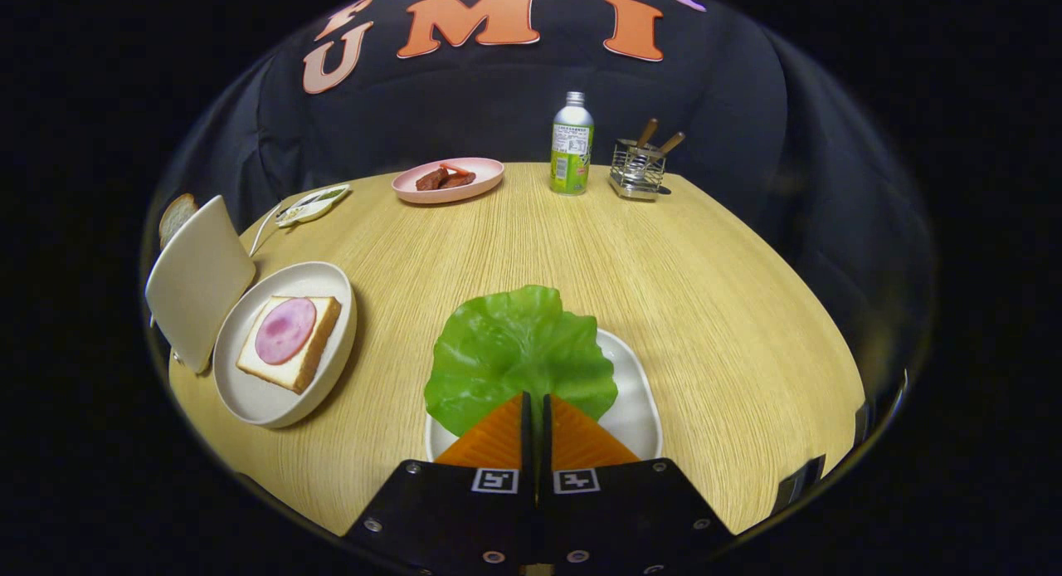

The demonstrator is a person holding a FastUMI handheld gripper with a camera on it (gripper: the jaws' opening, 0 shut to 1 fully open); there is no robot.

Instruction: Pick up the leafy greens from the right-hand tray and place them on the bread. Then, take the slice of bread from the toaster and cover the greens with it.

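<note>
The claw (535, 406), with its two orange ribbed fingers (498, 435), is closed to a thin slit, and the near edge of the broad, bright green plastic lettuce leaf (518, 352) runs into that slit. By the look of it both fingers pinch the leaf's edge, so the claw has hold of the greens. The leaf spreads out just ahead of the fingertips, over the white rounded tray (639, 393) that lies under and beside the fingers; whether it is lifted clear of the tray or lying on it cannot be told.

The first step is in hand: the greens are gripped but not yet carried across. Well off to the left on the pale wooden counter (664, 252) sits a round cream plate (265, 397) bearing a square slice of white bread (311, 356) topped with a round pink slice of ham (284, 330). Just beyond that plate stands the cream-coloured toaster (199, 277), with a browned slice of bread (176, 217) peeping from behind its far end.

The next move, I judge, calls for raising the leaf free of the tray, swinging left, and letting it go flat over the ham. The limp leaf may fold or slide, so a low release would serve best.
</note>
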